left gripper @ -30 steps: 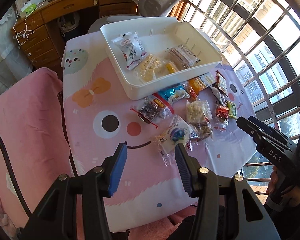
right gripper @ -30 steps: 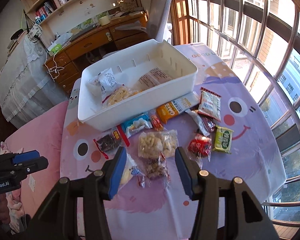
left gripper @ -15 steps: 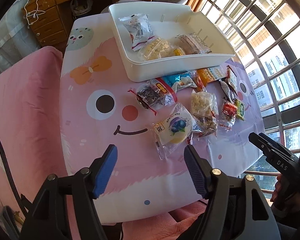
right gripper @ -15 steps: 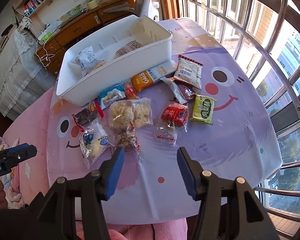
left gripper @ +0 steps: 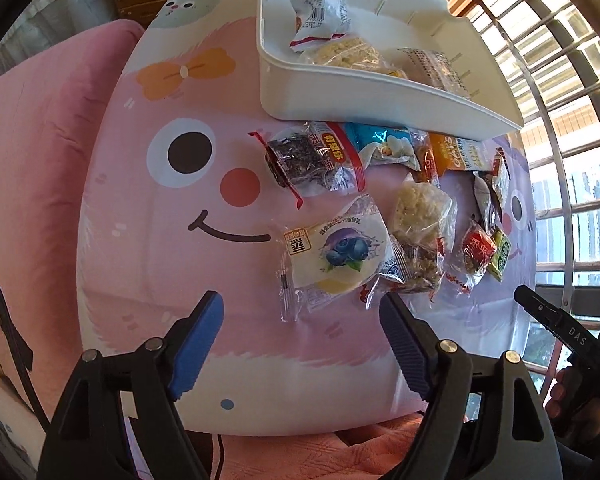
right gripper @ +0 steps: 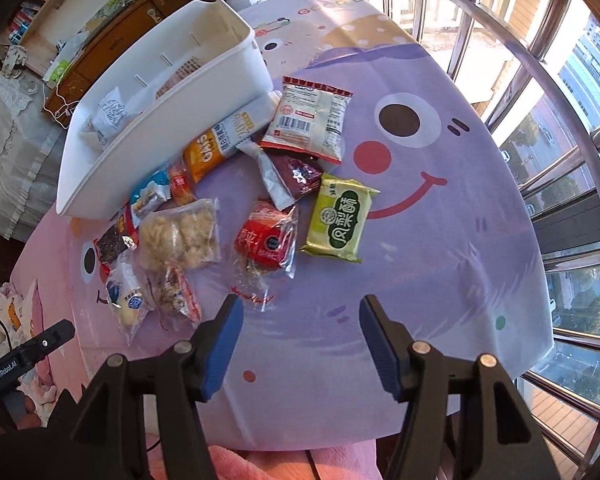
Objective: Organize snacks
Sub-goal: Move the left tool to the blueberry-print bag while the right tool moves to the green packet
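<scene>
1. The left gripper (left gripper: 300, 316) hangs over the pink part of the tablecloth (left gripper: 140, 280). Its jaws have just been opening and stand spread, with only bare cloth between them.
2. Just beyond its fingertips lies the blueberry packet (left gripper: 332, 256), flat, with its long axis slanting from the near left up to the far right.
3. The right gripper (right gripper: 300, 316) points down at the purple part of the cloth. Its jaws have just been opening too, nothing pinched; the clear tail of the red packet (right gripper: 266, 242) lies just ahead of its left pad.
4. The red packet's long axis runs nearly toward the gripper, tilted a little rightward at the far end.
5. Beside it on the right lies the green packet (right gripper: 340, 216), its long axis likewise running away from the gripper.
6. Farther out, more snacks lie strewn along the near wall of the white bin (right gripper: 160, 128), which already holds several packets and stands at the far side of the table.
</scene>
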Available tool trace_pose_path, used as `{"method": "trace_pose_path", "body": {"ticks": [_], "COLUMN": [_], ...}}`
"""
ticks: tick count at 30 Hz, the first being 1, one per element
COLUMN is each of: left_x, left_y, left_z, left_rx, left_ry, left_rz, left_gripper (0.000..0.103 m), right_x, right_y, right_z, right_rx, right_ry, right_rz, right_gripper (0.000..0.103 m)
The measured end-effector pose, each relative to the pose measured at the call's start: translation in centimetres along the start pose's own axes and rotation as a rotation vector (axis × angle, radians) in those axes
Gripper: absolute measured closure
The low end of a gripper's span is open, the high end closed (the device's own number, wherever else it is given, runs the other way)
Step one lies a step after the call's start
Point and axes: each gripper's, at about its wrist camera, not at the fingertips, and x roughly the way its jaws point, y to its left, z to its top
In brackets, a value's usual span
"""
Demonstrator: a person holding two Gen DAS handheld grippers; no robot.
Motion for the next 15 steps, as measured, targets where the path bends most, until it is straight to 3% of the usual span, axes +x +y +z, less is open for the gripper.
{"method": "trace_pose_path", "body": {"ticks": [15], "left_x": [5.2], "left_y": [-0.3], "left_z": [0.2], "left_rx": [-0.241], "left_ry": [0.008], "left_rz": [-0.006], "left_gripper": [0.024], "right_x": [4.2], "right_y": [-4.6], "right_z": [4.4], "right_rx": [0.122], "right_ry": [0.163], "right_rz": [0.004], "right_gripper": [0.042]}}
